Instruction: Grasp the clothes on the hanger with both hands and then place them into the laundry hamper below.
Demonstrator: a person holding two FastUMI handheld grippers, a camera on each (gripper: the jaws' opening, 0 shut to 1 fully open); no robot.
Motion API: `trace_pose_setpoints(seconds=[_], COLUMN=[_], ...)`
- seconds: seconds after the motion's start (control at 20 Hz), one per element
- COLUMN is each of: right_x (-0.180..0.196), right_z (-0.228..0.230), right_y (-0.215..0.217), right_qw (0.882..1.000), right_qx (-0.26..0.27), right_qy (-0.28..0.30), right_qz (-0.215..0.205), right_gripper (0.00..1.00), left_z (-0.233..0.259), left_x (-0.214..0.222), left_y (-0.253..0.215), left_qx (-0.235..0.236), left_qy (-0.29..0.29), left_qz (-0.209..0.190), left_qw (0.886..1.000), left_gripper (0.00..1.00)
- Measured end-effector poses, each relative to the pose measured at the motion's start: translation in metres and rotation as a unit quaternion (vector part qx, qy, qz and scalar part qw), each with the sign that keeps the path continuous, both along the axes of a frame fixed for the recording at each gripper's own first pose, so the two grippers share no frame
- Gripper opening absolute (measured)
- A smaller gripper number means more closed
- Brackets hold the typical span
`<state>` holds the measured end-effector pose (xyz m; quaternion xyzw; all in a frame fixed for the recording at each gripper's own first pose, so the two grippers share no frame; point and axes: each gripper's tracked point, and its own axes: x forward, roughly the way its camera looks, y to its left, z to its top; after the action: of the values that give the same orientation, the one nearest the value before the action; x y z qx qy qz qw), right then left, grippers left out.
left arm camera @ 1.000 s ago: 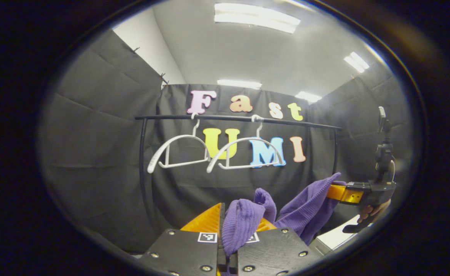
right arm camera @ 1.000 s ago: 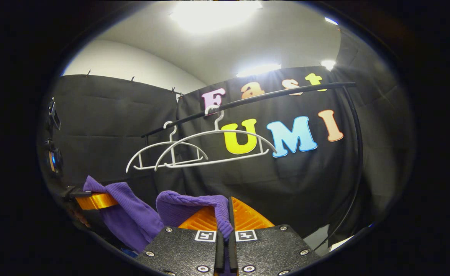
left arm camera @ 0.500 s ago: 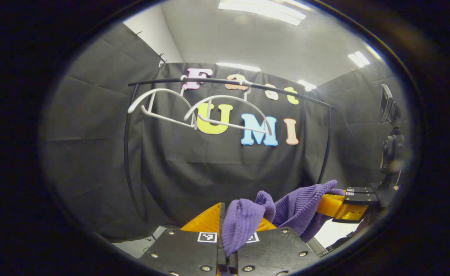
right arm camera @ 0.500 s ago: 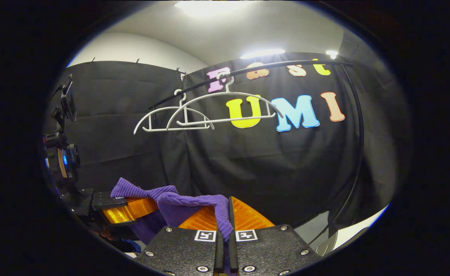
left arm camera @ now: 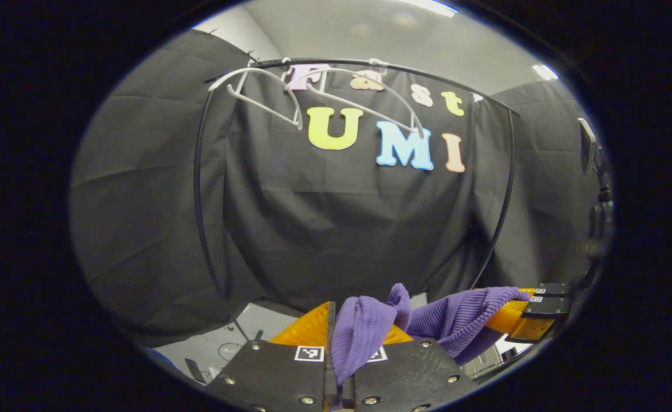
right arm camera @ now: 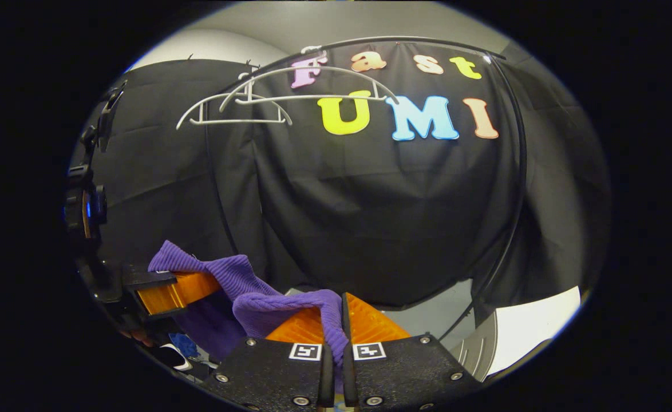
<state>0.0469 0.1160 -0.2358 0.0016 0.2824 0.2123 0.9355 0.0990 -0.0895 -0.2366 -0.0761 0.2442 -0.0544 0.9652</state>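
Floor [left arm camera: 210, 349], black cloth wall [right arm camera: 382, 217], rail [left arm camera: 347, 62]

Lighting: dim, overhead; a ceiling light [left arm camera: 544, 72] is glimpsed at the upper right. Focus: sharp centrally. Distortion: strong fisheye bending and darkening toward edges.

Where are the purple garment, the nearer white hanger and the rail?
purple garment [right arm camera: 307, 306]: right gripper view, fold above the jaws.
white hanger [right arm camera: 313, 97]: right gripper view, lower bar.
rail [left arm camera: 427, 76]: left gripper view, top bar.
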Motion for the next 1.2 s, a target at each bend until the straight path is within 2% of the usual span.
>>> trace_pose_setpoints(seconds=[0.35, 0.55, 0.75, 0.8, 0.85, 0.9, 1.0, 1.05, 1.1, 1.2], right_x=[-0.033, -0.052, -0.077, -0.079, -0.079, -0.078, -0.07, -0.068, -0.064, -0.056], right_z=[-0.064, -0.083, -0.099, -0.101, -0.096, -0.091, -0.075, -0.066, -0.054, -0.03], right_y=[-0.011, -0.019, -0.02, -0.021, -0.018, -0.013, -0.006, -0.005, -0.005, -0.003], right_qw=[0.996, 0.991, 0.985, 0.985, 0.986, 0.988, 0.99, 0.991, 0.993, 0.996], right_qx=[-0.056, -0.078, -0.105, -0.11, -0.106, -0.101, -0.102, -0.101, -0.097, -0.083], right_qy=[0.074, 0.105, 0.133, 0.13, 0.122, 0.112, 0.088, 0.073, 0.059, 0.032], right_qz=[0.015, 0.013, 0.036, 0.038, 0.037, 0.039, 0.042, 0.042, 0.039, 0.026], right_gripper=[0.11, 0.17, 0.33, 0.43, 0.49, 0.66, 0.89, 0.93, 0.95, 0.95], left_z=[-0.071, -0.102, -0.112, -0.107, -0.098, -0.093, -0.079, -0.07, -0.057, -0.027], left_x=[-0.037, -0.053, -0.067, -0.071, -0.071, -0.065, -0.062, -0.059, -0.055, -0.048], left_y=[0.003, 0.011, 0.014, 0.017, 0.021, 0.023, 0.028, 0.031, 0.033, 0.034], left_qx=[0.032, 0.057, 0.058, 0.055, 0.057, 0.06, 0.076, 0.079, 0.078, 0.066], left_qy=[0.082, 0.123, 0.142, 0.142, 0.13, 0.116, 0.097, 0.085, 0.072, 0.039], left_qz=[-0.007, -0.008, -0.007, -0.004, 0.001, 0.003, 0.008, 0.011, 0.012, 0.019], left_qw=[0.996, 0.991, 0.988, 0.988, 0.99, 0.991, 0.992, 0.993, 0.994, 0.997], left_gripper=[0.0, 0.01, 0.1, 0.08, 0.24, 0.41, 0.73, 0.9, 0.92, 0.9])
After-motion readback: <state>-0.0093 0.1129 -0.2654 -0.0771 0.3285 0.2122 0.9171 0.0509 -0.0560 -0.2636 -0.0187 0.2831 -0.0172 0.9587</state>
